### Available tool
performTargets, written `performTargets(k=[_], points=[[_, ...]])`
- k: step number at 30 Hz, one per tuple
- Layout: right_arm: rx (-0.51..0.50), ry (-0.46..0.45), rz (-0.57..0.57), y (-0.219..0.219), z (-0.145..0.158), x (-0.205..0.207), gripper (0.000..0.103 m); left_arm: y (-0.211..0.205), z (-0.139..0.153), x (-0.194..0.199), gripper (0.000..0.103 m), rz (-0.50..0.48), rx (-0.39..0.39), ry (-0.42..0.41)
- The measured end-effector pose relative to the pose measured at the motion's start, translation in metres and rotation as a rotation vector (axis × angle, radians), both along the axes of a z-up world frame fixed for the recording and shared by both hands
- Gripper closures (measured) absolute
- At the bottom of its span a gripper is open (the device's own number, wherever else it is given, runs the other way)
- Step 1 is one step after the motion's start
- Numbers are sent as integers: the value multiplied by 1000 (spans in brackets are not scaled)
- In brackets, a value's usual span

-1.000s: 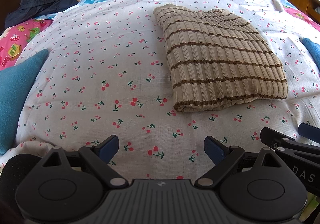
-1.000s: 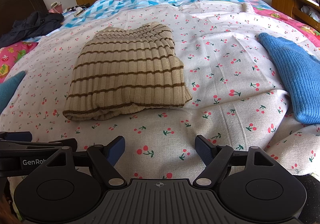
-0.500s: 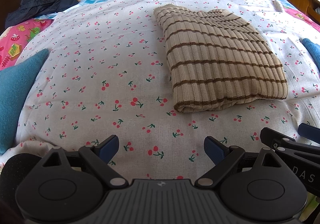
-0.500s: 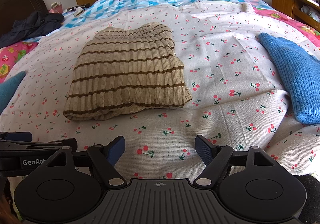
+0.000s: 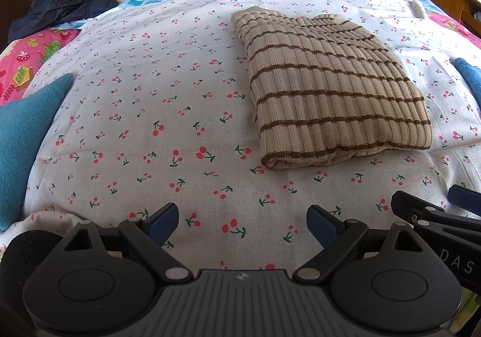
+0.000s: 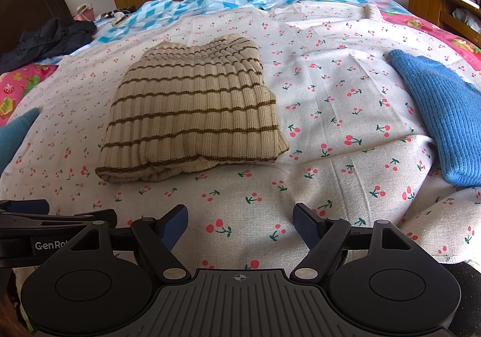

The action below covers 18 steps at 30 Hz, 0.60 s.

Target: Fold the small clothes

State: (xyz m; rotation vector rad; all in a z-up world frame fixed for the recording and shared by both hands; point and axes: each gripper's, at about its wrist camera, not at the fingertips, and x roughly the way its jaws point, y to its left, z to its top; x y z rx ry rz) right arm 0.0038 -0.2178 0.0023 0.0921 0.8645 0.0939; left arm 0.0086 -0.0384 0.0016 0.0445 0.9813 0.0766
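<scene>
A beige ribbed sweater with brown stripes (image 5: 327,90) lies folded in a rectangle on the cherry-print bedsheet (image 5: 168,114); it also shows in the right wrist view (image 6: 192,114). My left gripper (image 5: 242,224) is open and empty, near the bed's front edge, short of the sweater and to its left. My right gripper (image 6: 240,224) is open and empty, also at the front edge, just right of the sweater's near hem. Each gripper shows at the edge of the other's view.
A blue knit garment (image 6: 445,114) lies at the right. A teal knit piece (image 5: 21,135) lies at the left edge. A dark jacket (image 5: 63,6) sits at the far left by the headboard. A wooden cabinet (image 6: 442,6) stands at the far right.
</scene>
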Motion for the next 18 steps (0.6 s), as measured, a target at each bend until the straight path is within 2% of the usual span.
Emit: performTargets(k=[18], points=[[5,-3,0,2,3,1,24,-1,1,-1,6,0,0,-2]])
